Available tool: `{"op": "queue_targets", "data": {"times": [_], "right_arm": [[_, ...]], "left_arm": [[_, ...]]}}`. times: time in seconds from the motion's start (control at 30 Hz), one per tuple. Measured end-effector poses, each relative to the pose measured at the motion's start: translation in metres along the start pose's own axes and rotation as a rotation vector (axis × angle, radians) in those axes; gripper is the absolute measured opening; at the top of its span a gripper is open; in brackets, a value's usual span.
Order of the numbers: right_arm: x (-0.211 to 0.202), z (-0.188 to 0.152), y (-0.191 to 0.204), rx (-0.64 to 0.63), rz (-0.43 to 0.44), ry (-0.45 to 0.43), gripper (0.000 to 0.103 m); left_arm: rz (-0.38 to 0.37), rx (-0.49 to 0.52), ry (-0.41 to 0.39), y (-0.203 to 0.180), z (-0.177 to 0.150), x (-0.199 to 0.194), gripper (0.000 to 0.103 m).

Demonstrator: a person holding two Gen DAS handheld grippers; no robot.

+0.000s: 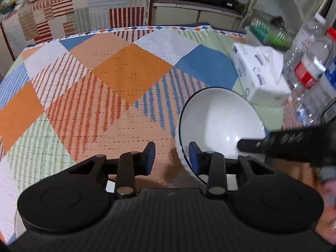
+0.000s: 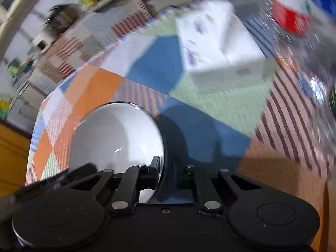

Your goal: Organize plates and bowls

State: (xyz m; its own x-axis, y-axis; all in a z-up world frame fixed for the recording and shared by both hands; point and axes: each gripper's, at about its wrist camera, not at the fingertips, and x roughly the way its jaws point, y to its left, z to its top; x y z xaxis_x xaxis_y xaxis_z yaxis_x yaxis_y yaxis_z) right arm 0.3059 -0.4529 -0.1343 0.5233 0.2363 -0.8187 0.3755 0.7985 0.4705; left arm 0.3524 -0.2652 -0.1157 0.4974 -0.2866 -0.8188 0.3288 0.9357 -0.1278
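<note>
— Where's the bowl [image 1: 218, 124]?

— Tilted on edge, mouth facing twelve o'clock — the right gripper [image 2: 166, 168] has its jaws clenched on the rim at four o'clock.

— The left gripper [image 1: 172, 157]?

— Jaws released, above the desk [image 1: 105, 84].

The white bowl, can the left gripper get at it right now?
Probably yes: the white bowl hangs tilted beside the open left gripper, but the right gripper already clamps its rim.

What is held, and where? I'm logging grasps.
The right gripper pinches the white bowl by its rim; the left gripper is open, holding nothing.
</note>
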Motion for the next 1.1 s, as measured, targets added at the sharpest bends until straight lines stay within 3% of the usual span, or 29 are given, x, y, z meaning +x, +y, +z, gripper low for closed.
{"op": "queue_targets", "data": {"times": [0.1, 0.23, 0.6, 0.97, 1.1], "right_arm": [[0.000, 0.002, -0.004, 0.032, 0.065, 0.000, 0.010], [-0.002, -0.002, 0.010, -0.051, 0.019, -0.018, 0.011], [-0.075, -0.029, 0.025, -0.156, 0.127, -0.078, 0.013], [-0.137, -0.066, 0.032, -0.283, 0.119, -0.066, 0.015], [-0.147, -0.082, 0.031, -0.339, 0.094, -0.063, 0.015]], "left_arm": [[-0.062, -0.031, 0.016, 0.006, -0.001, 0.000, 0.012], [-0.064, -0.063, 0.033, 0.006, -0.001, -0.008, 0.012], [-0.183, -0.029, 0.021, 0.011, -0.008, -0.090, 0.012], [-0.242, 0.005, 0.108, -0.003, -0.037, -0.137, 0.012], [-0.260, -0.006, 0.186, -0.009, -0.048, -0.140, 0.012]]}}
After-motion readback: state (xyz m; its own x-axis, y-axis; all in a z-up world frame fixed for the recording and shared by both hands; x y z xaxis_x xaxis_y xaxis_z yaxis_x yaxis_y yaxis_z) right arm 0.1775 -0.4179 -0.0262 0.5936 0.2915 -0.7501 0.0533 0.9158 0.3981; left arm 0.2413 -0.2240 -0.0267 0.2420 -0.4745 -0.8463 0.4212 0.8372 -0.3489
